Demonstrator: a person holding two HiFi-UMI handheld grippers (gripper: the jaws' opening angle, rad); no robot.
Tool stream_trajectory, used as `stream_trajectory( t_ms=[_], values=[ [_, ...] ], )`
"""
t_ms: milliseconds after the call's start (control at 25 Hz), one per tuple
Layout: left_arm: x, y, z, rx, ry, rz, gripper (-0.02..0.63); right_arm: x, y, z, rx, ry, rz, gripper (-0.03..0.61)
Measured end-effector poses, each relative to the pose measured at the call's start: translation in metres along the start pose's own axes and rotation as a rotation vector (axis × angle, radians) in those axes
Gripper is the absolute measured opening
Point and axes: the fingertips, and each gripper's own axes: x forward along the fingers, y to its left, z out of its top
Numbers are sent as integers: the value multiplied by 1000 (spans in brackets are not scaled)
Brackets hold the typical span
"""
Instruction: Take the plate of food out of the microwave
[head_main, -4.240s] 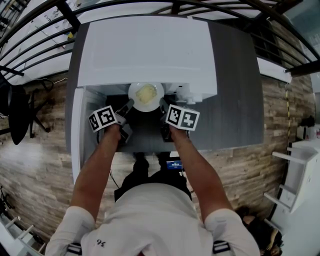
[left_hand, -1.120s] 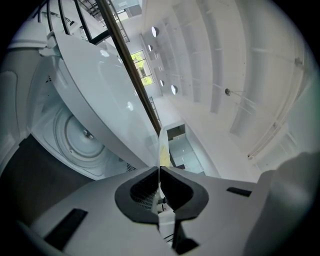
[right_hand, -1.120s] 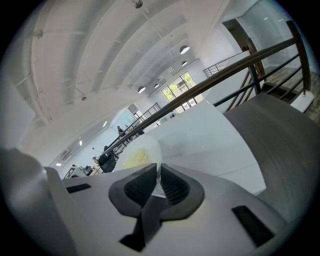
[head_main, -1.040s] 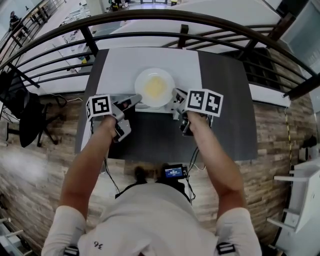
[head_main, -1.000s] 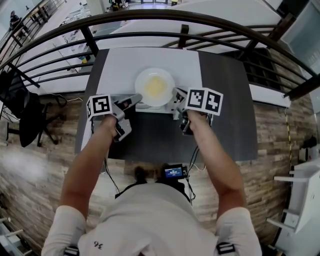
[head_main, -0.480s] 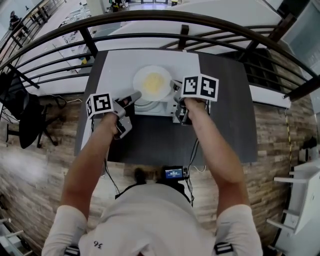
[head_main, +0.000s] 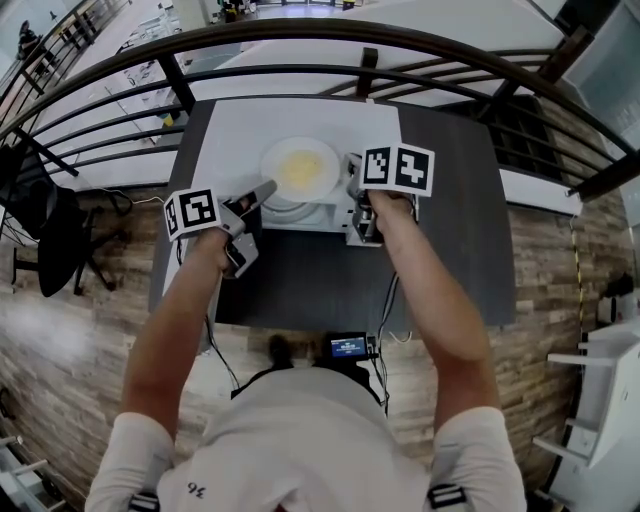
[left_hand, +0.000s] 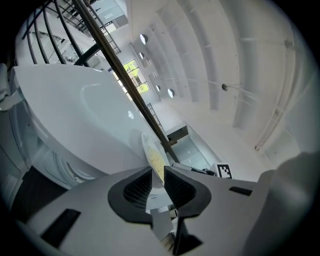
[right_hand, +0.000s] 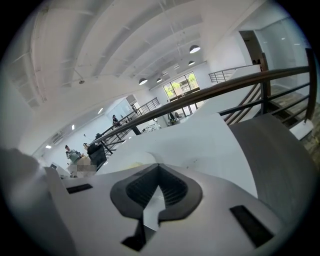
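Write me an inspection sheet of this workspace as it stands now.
Surface: dark table carrying a white microwave.
Job's things: plate of yellow food, out of the microwave and over its top; contact with the top cannot be told.
Clutter: nothing seen.
Grippers: left gripper and right gripper each have their jaws shut on the plate's rim, on opposite sides.
Cables: dark cables hang off the table's near edge.
Surroundings: black railing beyond the table, black chair at left, wood-look floor.

An open office mezzanine: black railing (head_main: 300, 30), office chair (head_main: 40, 230), wood floor (head_main: 560, 250), round ceiling lamps (right_hand: 194, 49)
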Motion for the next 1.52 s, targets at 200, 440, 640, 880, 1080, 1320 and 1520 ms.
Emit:
stream_trajectory(
  t_ms=[200,440,640,880,1080,1320,1520],
  values=[
    [3,-4,4,-38,-30,7,60,-20,38,-14,-446,-79,-22,0],
    [4,-3,9,-11,-30,10,60,-30,104,-62,-1204,-151,-22,66],
    [5,-6,11,-12,-35,4,60,-15,111,-81,-1426,-117,-72,67],
    [2,-5,1,9,-10,11,60,-8,99,-83,-1433,-85,-122,2],
    [4,-7,0,45,72,40,60,-11,107,-77,-1450,-82,-88,8],
    [5,-7,-1,17,68,25,60,4,113,-81,-1490,-39,-104,60],
    [4,-6,-7,15,71,19,60,18,105,-81,-1456,19,-127,58]
  ],
)
